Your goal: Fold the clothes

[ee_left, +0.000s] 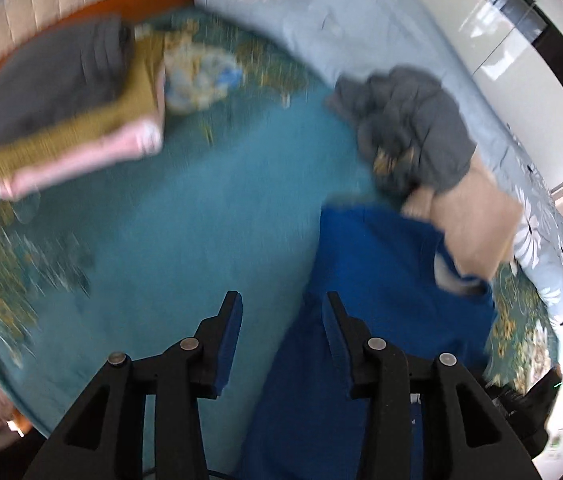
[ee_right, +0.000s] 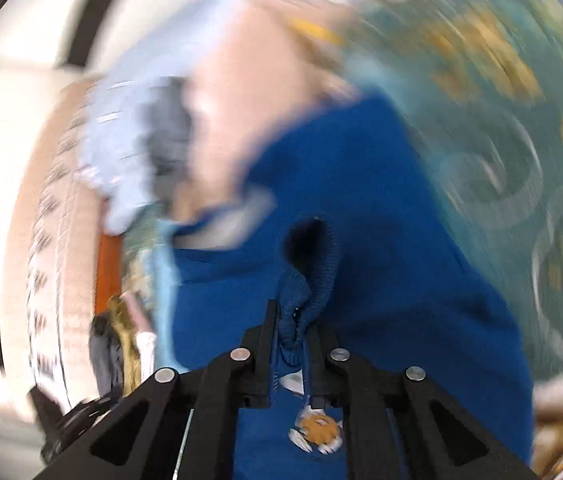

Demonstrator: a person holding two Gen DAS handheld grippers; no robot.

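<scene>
The right gripper had its jaws shut tight on the ribbed edge of a blue sweater, and the rest of the sweater hung away in front of those jaws. The left gripper had its jaws wide apart with nothing in them; part of the blue sweater lay just under and ahead of its right jaw, on the teal bed cover. It looked like the person was pulling a new piece out to lay it flat, so the folding of this one had not started yet. The next move likely called for the left jaws to close on another edge of the sweater, so both sides could be spread out smooth. Far ahead and to the left of the left jaws sat a folded stack of grey, mustard and pink clothes. Ahead and to the right was a crumpled grey garment with something peach-colored beside it. The right view was very blurry, so the shape of the sweater was hard to make out.
</scene>
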